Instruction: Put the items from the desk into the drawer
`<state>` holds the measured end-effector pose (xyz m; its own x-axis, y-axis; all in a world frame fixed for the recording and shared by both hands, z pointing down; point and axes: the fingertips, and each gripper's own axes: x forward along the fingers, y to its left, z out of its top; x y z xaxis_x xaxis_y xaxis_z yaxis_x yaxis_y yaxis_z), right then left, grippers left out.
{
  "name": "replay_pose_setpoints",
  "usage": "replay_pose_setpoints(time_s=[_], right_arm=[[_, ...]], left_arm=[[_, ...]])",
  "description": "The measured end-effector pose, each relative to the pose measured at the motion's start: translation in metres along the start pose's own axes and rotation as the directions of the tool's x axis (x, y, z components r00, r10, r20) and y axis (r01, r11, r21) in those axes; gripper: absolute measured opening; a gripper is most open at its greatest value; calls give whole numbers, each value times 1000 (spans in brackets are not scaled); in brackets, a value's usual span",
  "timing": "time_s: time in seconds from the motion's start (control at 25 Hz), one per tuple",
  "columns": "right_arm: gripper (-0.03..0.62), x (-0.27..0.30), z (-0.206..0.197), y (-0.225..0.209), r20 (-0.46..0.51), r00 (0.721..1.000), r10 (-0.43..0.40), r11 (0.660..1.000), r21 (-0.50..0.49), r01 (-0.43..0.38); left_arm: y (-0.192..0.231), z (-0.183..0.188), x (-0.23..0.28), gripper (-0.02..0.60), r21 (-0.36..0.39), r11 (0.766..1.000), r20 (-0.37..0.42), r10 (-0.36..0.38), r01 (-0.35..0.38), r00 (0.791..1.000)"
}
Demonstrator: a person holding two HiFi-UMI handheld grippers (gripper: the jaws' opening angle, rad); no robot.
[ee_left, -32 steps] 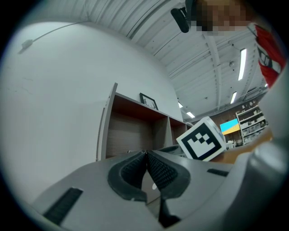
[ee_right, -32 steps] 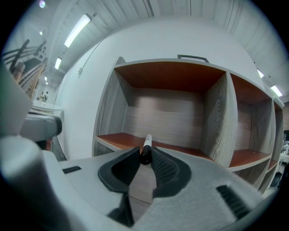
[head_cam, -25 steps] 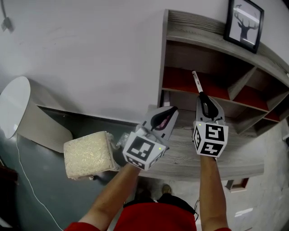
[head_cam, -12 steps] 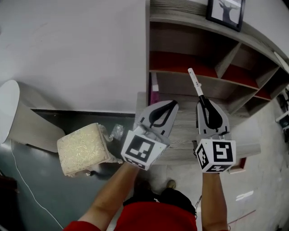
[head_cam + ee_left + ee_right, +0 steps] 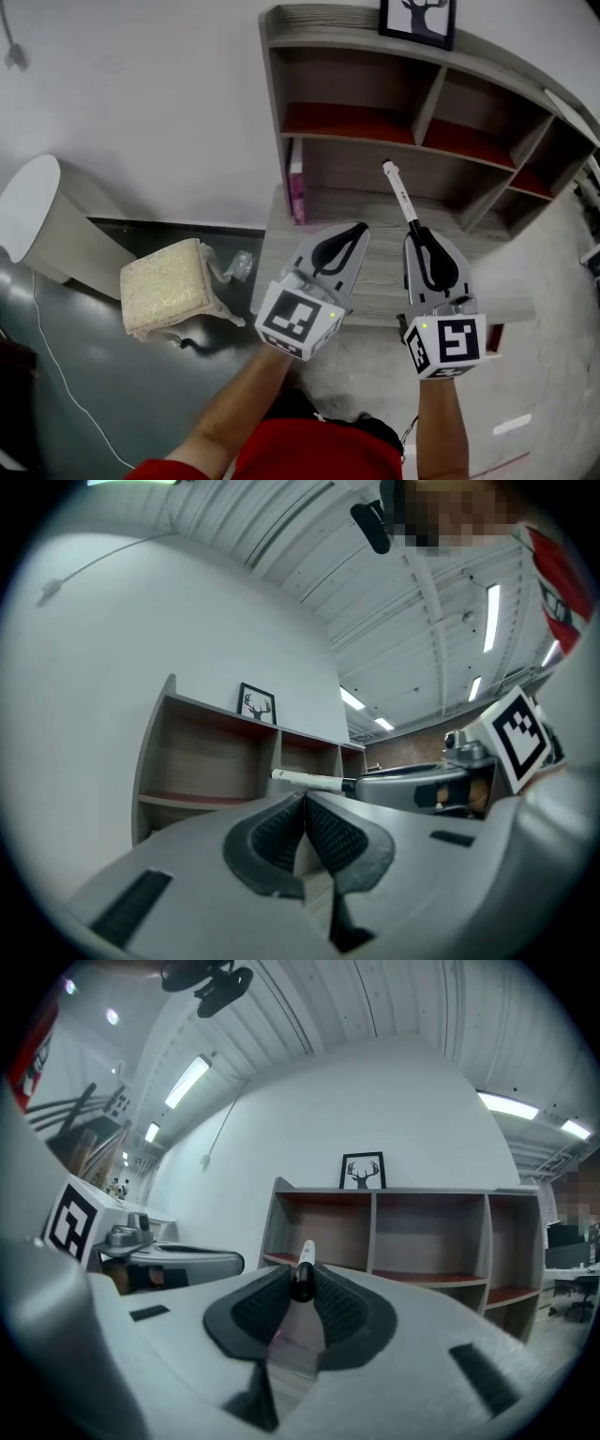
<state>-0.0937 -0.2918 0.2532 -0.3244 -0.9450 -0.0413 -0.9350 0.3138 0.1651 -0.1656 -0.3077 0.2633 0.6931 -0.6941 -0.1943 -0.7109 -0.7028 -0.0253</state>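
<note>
My right gripper is shut on a white pen with a black section, which sticks out forward toward the shelf unit. In the right gripper view the pen is pinched between the pads, its white end pointing away. Beside it, my left gripper is shut with nothing in it; its pads meet. Both hover above the grey wooden desk. From the left gripper view the pen and the right gripper show to the right.
A pink book stands at the shelf unit's lower left. A framed deer picture sits on top. On the dark floor to the left lie a beige sack and a white bin. Something red shows under the desk's right front edge.
The head view has swung so that more of the shelf unit shows. Both grippers have stayed shut side by side, and the pen is still in the right one.
</note>
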Motion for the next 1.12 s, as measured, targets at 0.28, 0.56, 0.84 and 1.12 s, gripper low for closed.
replay_pose_setpoints(time_s=[0.28, 0.56, 0.84, 1.12], right_arm=[[81, -95, -13, -57, 28, 992, 120, 993, -7, -120], [81, -175, -27, -97, 51, 974, 222, 975, 18, -223], [81, -233, -25, -106, 71, 967, 244, 970, 6, -245], [81, -288, -52, -115, 14, 984, 176, 984, 23, -176]], left_arm=[[-112, 0, 10, 9, -2, 996, 0, 93, -93, 996], [-201, -6, 8, 8, 25, 981, -9, 193, -193, 981], [-258, -7, -1, 8, 34, 981, -22, 193, -192, 981], [-303, -24, -14, 8, 31, 992, -23, 123, -122, 992]])
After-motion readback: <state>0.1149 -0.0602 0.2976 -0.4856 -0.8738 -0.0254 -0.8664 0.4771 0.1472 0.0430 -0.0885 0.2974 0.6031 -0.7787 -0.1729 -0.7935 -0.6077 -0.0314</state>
